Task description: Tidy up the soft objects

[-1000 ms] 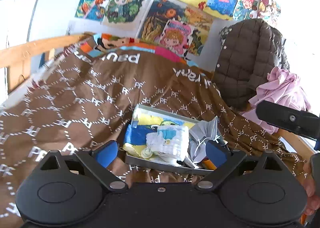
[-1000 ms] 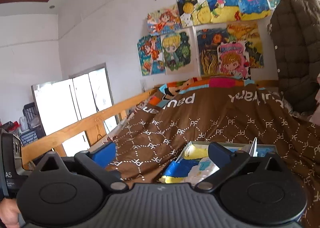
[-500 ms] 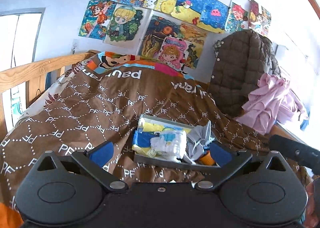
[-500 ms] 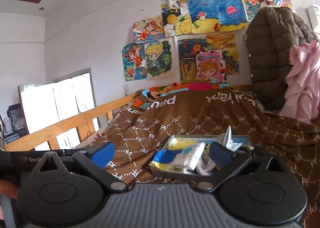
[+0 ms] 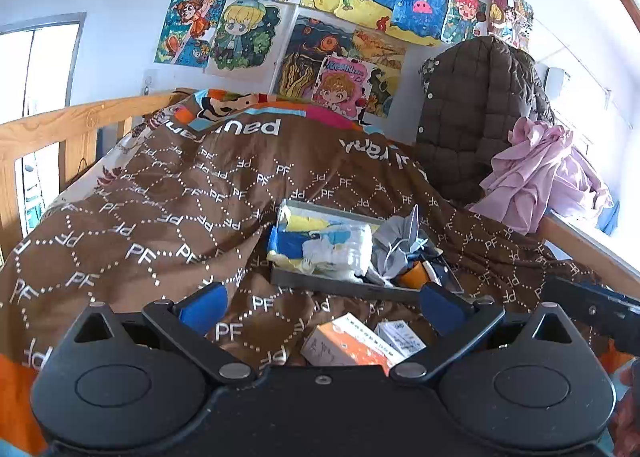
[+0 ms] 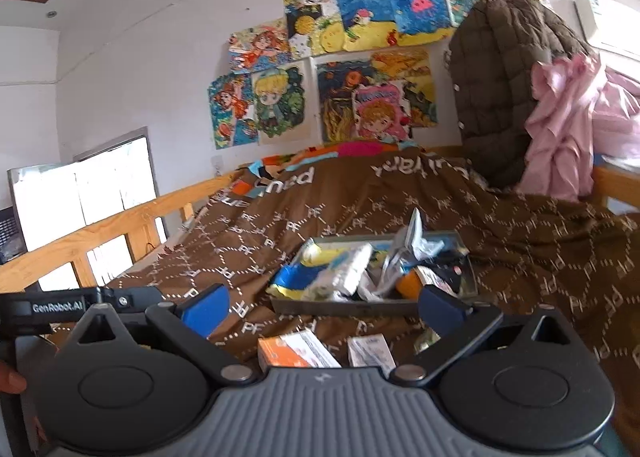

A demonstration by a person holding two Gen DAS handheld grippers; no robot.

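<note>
A grey tray (image 5: 344,285) (image 6: 352,307) lies on the brown quilt (image 5: 160,217) in the middle of the bed. In it are a white soft pack (image 5: 340,251) (image 6: 346,271), yellow and blue bags (image 5: 296,235), a crumpled grey bag (image 5: 400,245) and an orange item (image 5: 414,279). My left gripper (image 5: 320,307) hangs open just short of the tray, nothing between its blue pads. My right gripper (image 6: 320,309) is open too, beside the left one, facing the same tray. An orange-and-white box (image 5: 344,345) (image 6: 296,351) and a small white box (image 5: 400,337) (image 6: 370,351) lie on the quilt below the fingers.
A wooden bed rail (image 5: 60,129) (image 6: 100,233) runs along the left. A brown padded coat (image 5: 476,117) and pink cloth (image 5: 540,173) hang at the right, by the bed's right edge (image 5: 592,249). Drawings (image 5: 320,17) cover the far wall.
Both grippers have drawn back from the tray and tipped lower. The two boxes on the quilt have come into view beneath them. Both stay open.
</note>
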